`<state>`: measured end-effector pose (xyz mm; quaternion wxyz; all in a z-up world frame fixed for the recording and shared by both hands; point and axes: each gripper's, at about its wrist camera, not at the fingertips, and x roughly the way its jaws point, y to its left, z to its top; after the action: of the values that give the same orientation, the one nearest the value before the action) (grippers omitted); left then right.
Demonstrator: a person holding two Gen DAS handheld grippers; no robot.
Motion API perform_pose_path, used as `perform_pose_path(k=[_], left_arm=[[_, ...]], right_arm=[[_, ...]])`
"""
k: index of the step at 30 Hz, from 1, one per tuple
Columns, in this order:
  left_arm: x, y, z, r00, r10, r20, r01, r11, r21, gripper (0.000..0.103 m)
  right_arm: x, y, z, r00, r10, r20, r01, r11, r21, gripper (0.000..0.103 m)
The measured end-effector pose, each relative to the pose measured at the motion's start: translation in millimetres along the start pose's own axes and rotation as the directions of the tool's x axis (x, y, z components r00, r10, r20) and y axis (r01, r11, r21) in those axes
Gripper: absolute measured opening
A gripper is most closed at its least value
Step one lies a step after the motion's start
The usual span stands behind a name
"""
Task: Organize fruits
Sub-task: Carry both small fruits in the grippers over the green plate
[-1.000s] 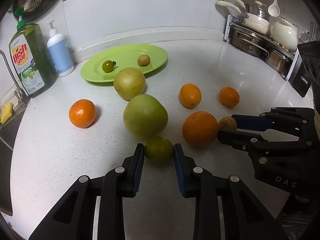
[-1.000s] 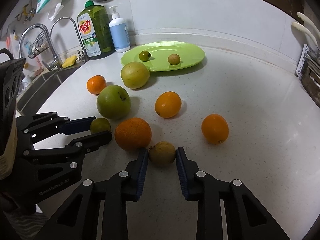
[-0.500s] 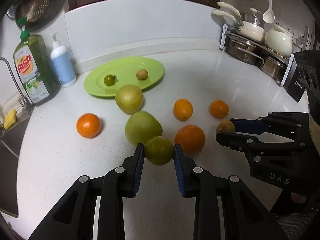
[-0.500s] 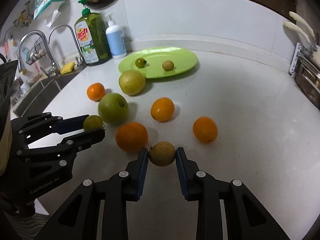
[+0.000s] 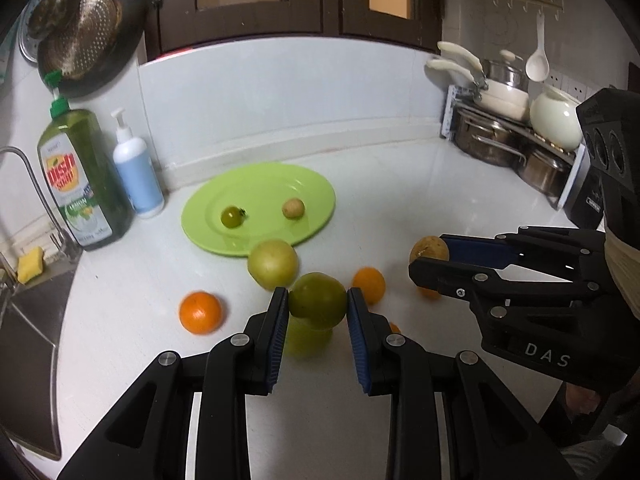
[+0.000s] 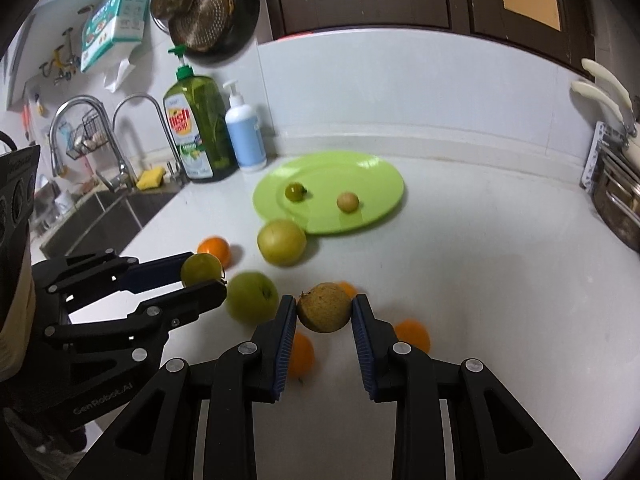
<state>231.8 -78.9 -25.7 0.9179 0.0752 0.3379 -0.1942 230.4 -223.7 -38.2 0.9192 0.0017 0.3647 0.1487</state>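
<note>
The left gripper [image 5: 318, 306] squeezes a small round green fruit [image 5: 317, 299] up in the air. The right gripper [image 6: 324, 312] squeezes a small round brown fruit [image 6: 324, 307]. Go slowly to the flat green plate [image 6: 372, 176] and set both down softly, away from its edge.

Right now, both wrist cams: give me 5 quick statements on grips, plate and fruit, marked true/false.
1. The left gripper holds a green fruit between its fingers. True.
2. The right gripper is open and holds nothing. False: it is shut on a brown fruit.
3. The green plate carries two small fruits. True.
4. The plate sits right of the pot rack. False: it lies near the dish soap bottle, on the sink side.
5. All oranges are on the plate. False: an orange lies on the counter.
</note>
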Motion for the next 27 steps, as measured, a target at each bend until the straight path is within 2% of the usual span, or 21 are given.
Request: perform_pose_path(k=[12, 20, 27], left_arm=[[0, 31, 44, 0.997, 0.022, 0.070, -0.020, 0.999, -0.027, 0.030], [18, 53, 69, 0.996, 0.043, 0.075, -0.041, 0.999, -0.030, 0.030], [45, 75, 91, 0.998, 0.046, 0.053, -0.044, 0.998, -0.041, 0.029]], right_arm=[[18, 7, 54, 0.999, 0.017, 0.038, -0.014, 0.997, -0.076, 0.030], [41, 8, 87, 0.999, 0.045, 0.020, -0.043, 0.995, -0.087, 0.030], [78, 8, 115, 0.998, 0.060, -0.016, -0.061, 0.992, -0.108, 0.030]])
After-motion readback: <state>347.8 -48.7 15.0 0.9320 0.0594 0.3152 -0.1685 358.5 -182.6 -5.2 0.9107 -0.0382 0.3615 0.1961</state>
